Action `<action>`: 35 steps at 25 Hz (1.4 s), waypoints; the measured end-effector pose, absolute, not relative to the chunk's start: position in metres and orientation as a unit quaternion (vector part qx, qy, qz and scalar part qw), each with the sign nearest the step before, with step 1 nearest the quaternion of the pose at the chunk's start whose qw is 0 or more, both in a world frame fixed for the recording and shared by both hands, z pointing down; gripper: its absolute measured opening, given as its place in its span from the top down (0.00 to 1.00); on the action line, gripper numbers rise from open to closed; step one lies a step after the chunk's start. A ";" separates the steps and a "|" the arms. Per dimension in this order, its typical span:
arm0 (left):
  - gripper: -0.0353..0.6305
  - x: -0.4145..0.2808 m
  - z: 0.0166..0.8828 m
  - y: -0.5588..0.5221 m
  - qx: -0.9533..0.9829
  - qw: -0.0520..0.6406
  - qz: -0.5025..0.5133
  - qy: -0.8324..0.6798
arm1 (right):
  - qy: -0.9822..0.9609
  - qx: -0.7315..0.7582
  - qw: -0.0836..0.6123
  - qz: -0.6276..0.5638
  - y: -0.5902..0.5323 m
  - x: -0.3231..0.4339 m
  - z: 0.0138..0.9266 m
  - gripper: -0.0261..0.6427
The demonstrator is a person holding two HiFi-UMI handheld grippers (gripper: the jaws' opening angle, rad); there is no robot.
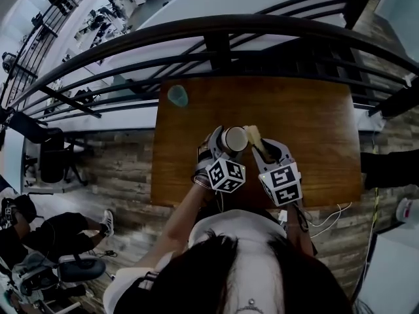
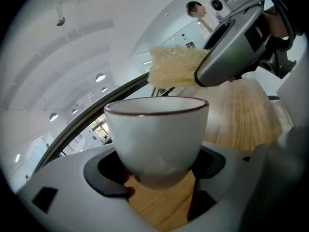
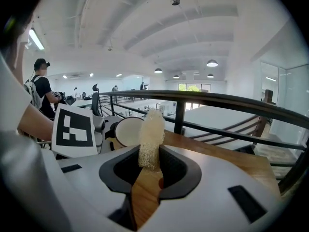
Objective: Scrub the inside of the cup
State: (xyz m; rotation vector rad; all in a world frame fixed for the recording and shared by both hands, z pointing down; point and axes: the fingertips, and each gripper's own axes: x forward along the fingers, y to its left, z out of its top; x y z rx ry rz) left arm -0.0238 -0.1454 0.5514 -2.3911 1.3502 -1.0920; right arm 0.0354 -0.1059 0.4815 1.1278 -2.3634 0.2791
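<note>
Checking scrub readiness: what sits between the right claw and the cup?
A pale fibrous sponge, pinched in the right claw; the head view shows it beside the cup.

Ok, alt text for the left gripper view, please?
The left gripper clamps a white ceramic cup with a dark rim above a wooden table. Beyond the rim, the right gripper holds a pale fibrous loofah scrubber, outside the cup.

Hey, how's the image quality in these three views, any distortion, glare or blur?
Head view: dim overall, fisheye bows the railing into an arc. Left gripper view: cup sharp, ceiling behind it washed out, corners black. Right gripper view: evenly bright, sponge crisp, edges vignetted.
</note>
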 end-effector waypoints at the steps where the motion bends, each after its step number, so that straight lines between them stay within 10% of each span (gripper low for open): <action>1: 0.36 -0.023 0.546 -0.146 -0.804 0.096 -0.370 0.455 | -0.870 0.411 0.253 0.099 -0.105 0.034 0.480 0.80; 35: 0.36 -0.019 0.531 -0.139 -0.751 0.294 -0.450 0.384 | -0.847 0.295 0.435 0.079 -0.078 -0.001 0.492 0.80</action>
